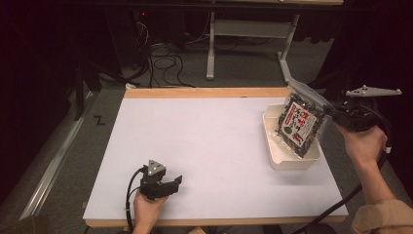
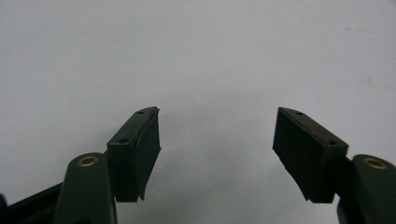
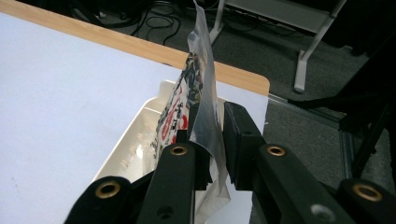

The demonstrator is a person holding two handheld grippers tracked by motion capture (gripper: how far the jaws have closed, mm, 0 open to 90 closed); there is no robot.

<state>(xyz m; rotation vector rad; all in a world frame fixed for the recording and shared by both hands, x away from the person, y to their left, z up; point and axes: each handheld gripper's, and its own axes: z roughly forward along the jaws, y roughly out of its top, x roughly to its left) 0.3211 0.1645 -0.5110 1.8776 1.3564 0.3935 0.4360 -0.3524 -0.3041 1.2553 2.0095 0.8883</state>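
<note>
A: Your right gripper (image 3: pixel 212 140) fingers hold the snack bag (image 1: pixel 303 124) upright over the tray (image 1: pixel 272 146) at the desk's right edge.
B: Slackening there, it may topple outside. Left gripper (image 1: pixel 163 184) fingers gape empty.

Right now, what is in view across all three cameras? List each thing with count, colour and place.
table: one, white top with wooden edge, centre of the high view.
tray: one, cream, on the table's right side.
snack bag: one, clear with red, white and dark print, tilted upright over the tray, lower end inside it.
cables: several, black, on the floor beyond the table.
table frame: one, grey, on the floor behind.
left claw: black, jaws wide apart over bare table, near edge.
right claw: black, the bag's edge between its jaws; whether they press it is unclear.
</note>
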